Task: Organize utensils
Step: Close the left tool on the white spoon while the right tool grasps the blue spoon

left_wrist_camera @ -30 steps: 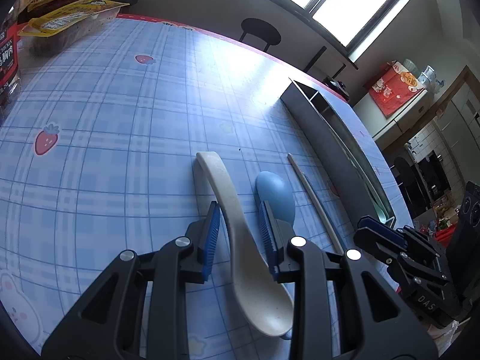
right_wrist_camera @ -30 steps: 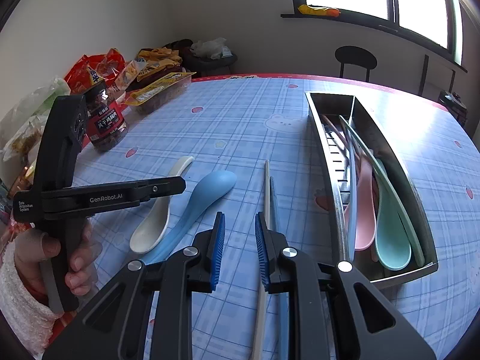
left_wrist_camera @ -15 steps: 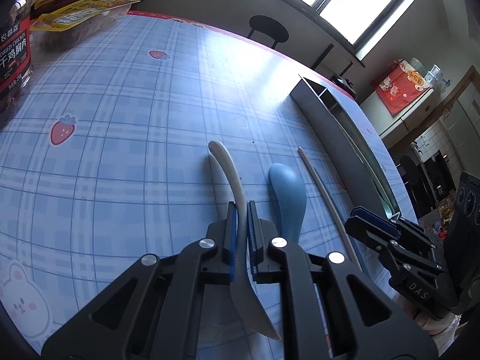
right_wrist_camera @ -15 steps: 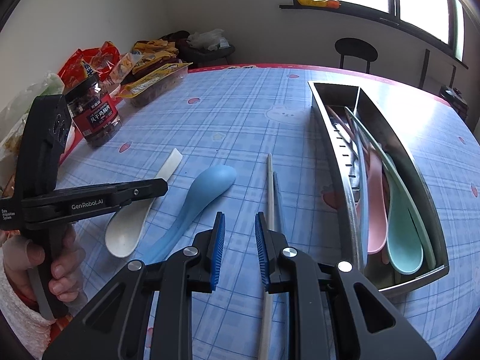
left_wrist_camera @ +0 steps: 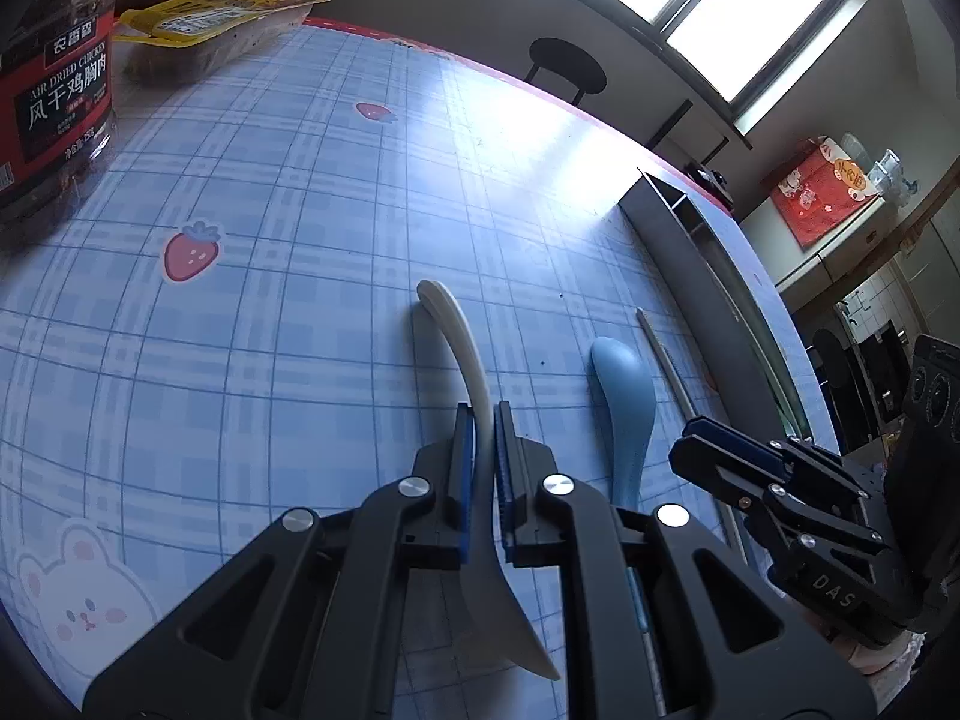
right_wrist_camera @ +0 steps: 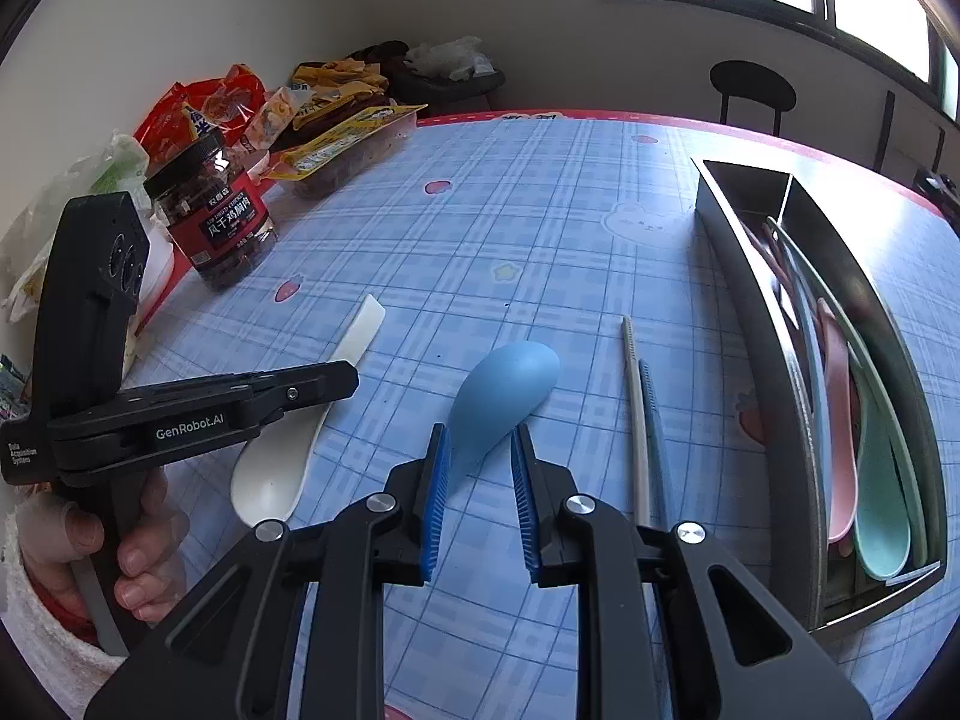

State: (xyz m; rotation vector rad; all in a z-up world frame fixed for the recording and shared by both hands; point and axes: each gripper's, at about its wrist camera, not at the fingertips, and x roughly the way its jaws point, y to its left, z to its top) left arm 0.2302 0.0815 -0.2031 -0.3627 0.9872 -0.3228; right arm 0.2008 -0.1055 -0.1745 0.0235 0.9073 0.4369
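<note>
Nearest to me, my left gripper [left_wrist_camera: 485,420] has its blue pads pressed together on the handle of a white spoon [left_wrist_camera: 462,348]. The spoon is turned on its edge, its bowl toward me and under the gripper, its handle tip pointing away over the tablecloth [left_wrist_camera: 288,276], a blue checked sheet printed with strawberries and a bear.

My right gripper [right_wrist_camera: 479,456] hangs over a blue spoon [right_wrist_camera: 501,387]. Its fingers are apart, one on each side of the spoon's narrow handle, and I cannot tell whether either pad touches it. The blue spoon lies bowl-down on the cloth, just right of the white one.

To the left in the right wrist view, a hand [right_wrist_camera: 135,531] with a white cuff grips the left gripper's handle.

Just right of the blue spoon lie two chopsticks [right_wrist_camera: 637,420], one pale and one blue, side by side. Further right stands a long metal tray [right_wrist_camera: 774,360] holding a pink spoon [right_wrist_camera: 840,420] and a green spoon [right_wrist_camera: 879,504].

At the far left edge sit a red-labelled jar [right_wrist_camera: 225,213] and snack packets [right_wrist_camera: 342,144]. Beyond the table stands a black stool [right_wrist_camera: 753,87] below a bright window [left_wrist_camera: 744,6].
</note>
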